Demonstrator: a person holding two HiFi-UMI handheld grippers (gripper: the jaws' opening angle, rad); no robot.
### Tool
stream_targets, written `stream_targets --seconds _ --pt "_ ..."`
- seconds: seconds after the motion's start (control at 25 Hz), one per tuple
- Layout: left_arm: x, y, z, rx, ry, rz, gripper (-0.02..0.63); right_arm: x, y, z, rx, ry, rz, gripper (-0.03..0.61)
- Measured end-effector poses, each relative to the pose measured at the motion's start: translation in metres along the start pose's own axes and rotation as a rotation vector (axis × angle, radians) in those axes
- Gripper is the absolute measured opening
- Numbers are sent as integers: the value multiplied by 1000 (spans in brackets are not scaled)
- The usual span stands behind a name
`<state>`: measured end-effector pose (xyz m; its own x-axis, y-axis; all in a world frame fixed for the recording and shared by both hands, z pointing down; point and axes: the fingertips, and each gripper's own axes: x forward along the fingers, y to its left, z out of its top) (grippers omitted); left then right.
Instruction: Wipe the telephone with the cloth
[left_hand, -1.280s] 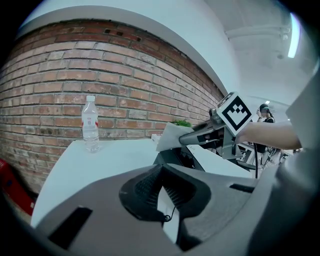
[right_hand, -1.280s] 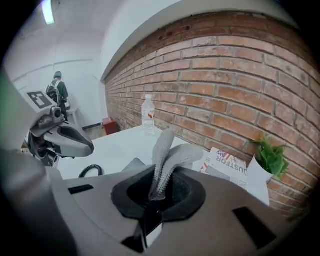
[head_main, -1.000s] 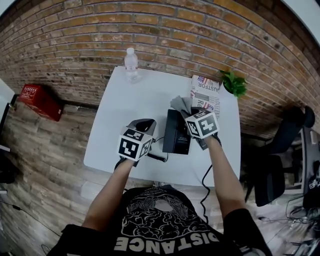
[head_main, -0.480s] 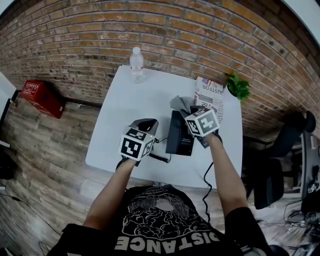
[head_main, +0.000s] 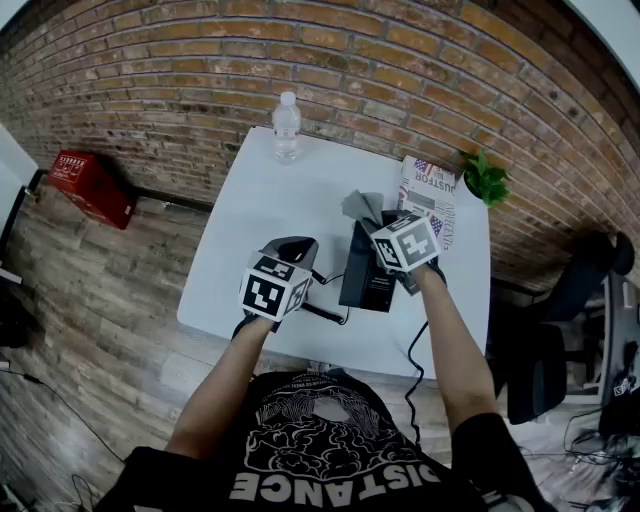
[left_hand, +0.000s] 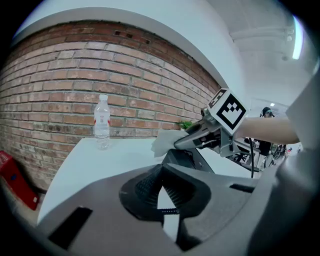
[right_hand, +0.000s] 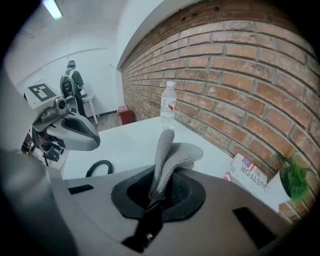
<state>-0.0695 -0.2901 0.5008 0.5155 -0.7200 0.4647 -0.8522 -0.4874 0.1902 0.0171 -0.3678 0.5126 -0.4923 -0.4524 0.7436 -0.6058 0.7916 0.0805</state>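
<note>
On the worktop, the telephone is sitting mid-surface. The right gripper jaws are pinching the cloth, judged soft and light, by a fold; the left gripper jaws are nipping the coiled cord.

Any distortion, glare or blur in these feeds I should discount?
Head view: heavy fisheye bows the red brick wall and the edges of the white table; light even. Left gripper view: a ceiling strip light flares at upper right, corners black. Right gripper view: the grey knitted cloth is sharp, corners black.
</note>
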Motion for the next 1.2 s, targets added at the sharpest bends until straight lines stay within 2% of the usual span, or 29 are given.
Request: stream_targets --seconds 0.6,1.2 --pt "-14 9 -9 -17 -6 19 6 9 21 4 -92 17 6 12" --pt "-26 6 -18 -20 -4 6 6 13 51 -12 -129 51 15 12"
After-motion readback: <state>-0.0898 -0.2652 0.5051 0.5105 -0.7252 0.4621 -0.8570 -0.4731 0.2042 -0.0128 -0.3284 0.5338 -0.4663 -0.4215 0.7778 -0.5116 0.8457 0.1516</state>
